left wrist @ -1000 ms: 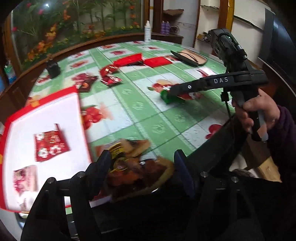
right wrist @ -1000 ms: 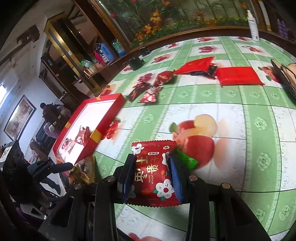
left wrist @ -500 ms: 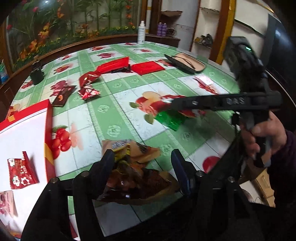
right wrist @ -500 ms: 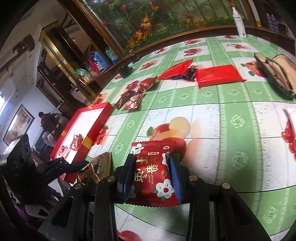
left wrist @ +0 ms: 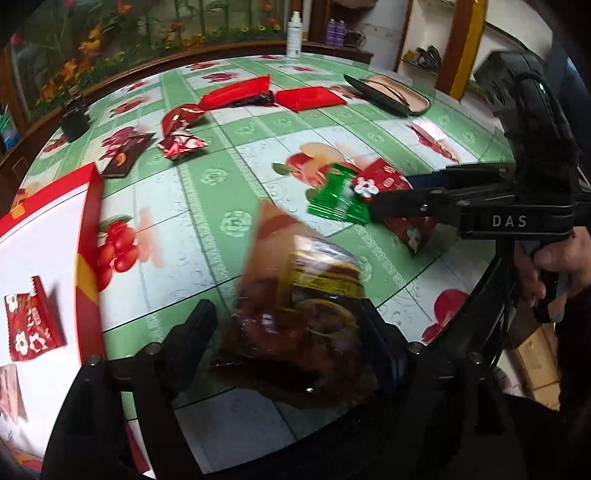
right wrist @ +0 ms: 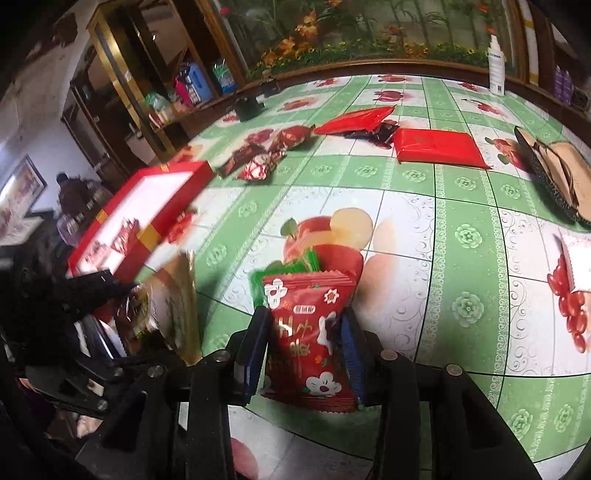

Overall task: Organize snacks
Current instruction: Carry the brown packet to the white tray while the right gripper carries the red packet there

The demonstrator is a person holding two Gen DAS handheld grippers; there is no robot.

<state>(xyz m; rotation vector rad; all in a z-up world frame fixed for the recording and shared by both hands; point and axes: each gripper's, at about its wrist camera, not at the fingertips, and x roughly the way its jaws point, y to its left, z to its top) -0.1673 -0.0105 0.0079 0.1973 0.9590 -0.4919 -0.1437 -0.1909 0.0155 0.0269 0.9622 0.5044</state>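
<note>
Between the black fingers of the left gripper [left wrist: 288,332], nearest the left wrist camera, sits a brown and yellow snack bag [left wrist: 306,314], blurred with motion; the jaws are opening around it, and the left finger [left wrist: 195,328] stands clear of the wrapper, so the bag looks loose rather than pinched. Just left of it lies the red gift box [left wrist: 88,236] with a white floor, holding a red flower-print packet [left wrist: 31,317] and a pale pink packet at the picture's edge. Over at the right, a hand [left wrist: 557,266] grips the handle of the right gripper [right wrist: 306,332], whose narrow jaws are easing apart yet press both sides of a red snack packet [right wrist: 310,332] printed with white flowers, held just above the tablecloth. A green packet [left wrist: 340,195] shows directly behind the red one. Both grippers hang over the round table [right wrist: 461,236], covered in a green and white fruit-print cloth. Farther back lie a crumpled red wrapper [left wrist: 181,142], a dark brown packet [left wrist: 125,155], 2 long red packs [left wrist: 310,98] and a sandal [left wrist: 391,96]. A white spray bottle [left wrist: 294,35] stands at the far rim.
</note>
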